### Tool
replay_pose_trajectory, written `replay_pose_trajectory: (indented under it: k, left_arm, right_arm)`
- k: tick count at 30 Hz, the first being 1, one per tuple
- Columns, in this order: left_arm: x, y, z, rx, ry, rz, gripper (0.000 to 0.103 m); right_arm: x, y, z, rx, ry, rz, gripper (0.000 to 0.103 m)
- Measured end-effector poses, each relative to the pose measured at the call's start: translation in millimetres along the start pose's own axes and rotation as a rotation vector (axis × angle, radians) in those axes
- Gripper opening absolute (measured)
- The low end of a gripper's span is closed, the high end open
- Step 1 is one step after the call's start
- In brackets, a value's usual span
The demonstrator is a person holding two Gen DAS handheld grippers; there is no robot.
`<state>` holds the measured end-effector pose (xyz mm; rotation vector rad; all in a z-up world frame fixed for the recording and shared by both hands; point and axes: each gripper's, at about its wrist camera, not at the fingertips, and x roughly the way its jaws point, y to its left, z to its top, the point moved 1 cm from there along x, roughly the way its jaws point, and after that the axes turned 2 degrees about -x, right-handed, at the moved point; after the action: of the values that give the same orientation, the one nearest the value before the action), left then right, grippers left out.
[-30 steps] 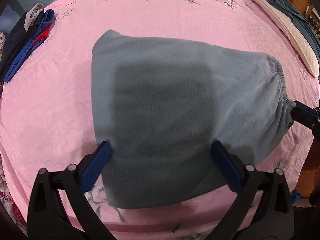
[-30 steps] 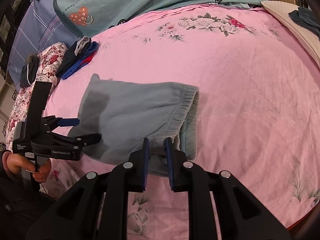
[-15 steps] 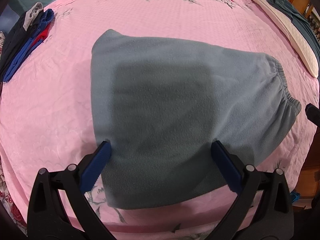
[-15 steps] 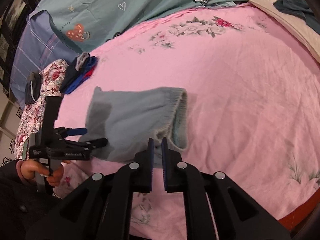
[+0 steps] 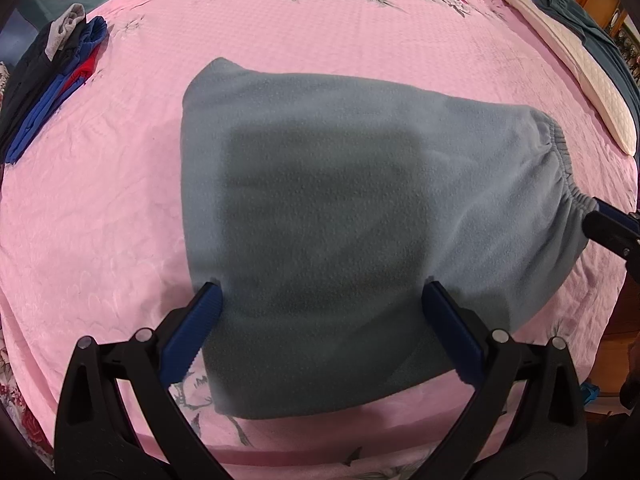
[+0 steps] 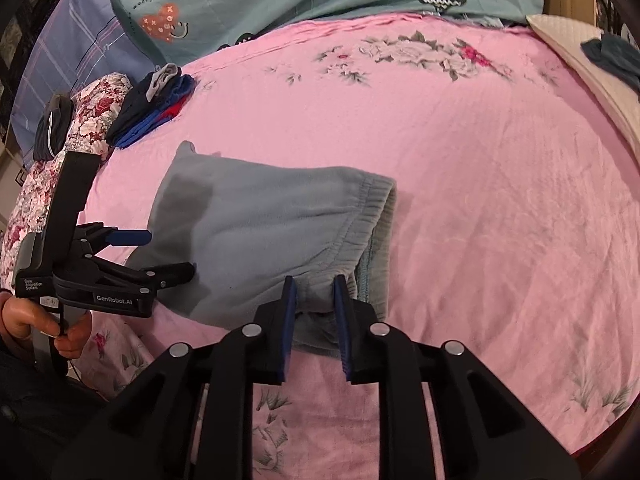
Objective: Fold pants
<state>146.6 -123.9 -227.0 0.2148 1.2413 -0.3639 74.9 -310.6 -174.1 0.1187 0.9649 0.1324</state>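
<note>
Pink bed [image 5: 280, 40], folded grey pants [image 5: 320, 200] flat near its front edge. Left gripper [image 5: 320, 292] wide open above pants' left end. Right gripper [image 6: 314, 284] part open, waistband corner [image 6: 316, 296] between jaws, grip unclear.
</note>
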Motion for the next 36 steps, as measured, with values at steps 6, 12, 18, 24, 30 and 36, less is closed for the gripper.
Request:
replay_pose_trajectory:
  k: [6,12,18,24,30,36]
  left_arm:
    - [-1.4,1.3,0.5,0.008,0.01,-0.008,0.101]
    - [-14.5,1.6,-4.4,0.06,0.017,-0.004,0.101]
    - [-48.1,36.8,-17.9,0.016,-0.046,-0.013,0.101]
    - [-69.1,75.3,-25.8,-0.138,-0.128,-0.092,0.101]
    - [-62.0,43.9,-27.8,-0.075,-0.177,-0.241,0.099]
    - [-36.8,20.2,-34.1,-0.03,-0.145,-0.294,0.095]
  right_arm:
    - [-36.3,8.8,-3.0,-0.037,-0.059,0.001,0.017]
    - [12.9,-19.3,-42.8,0.069,0.074,-0.033,0.017]
    - [-13.0,-24.6,-29.9,0.166,0.052,0.019,0.029]
    - [-45.6,18.8,34.8,0.035,-0.115,0.122,0.032]
    - [21.6,98.7,106.4,-0.155,-0.097,0.338,0.032]
    - [128.7,133.0,145.3,-0.165,0.128,0.469,0.032]
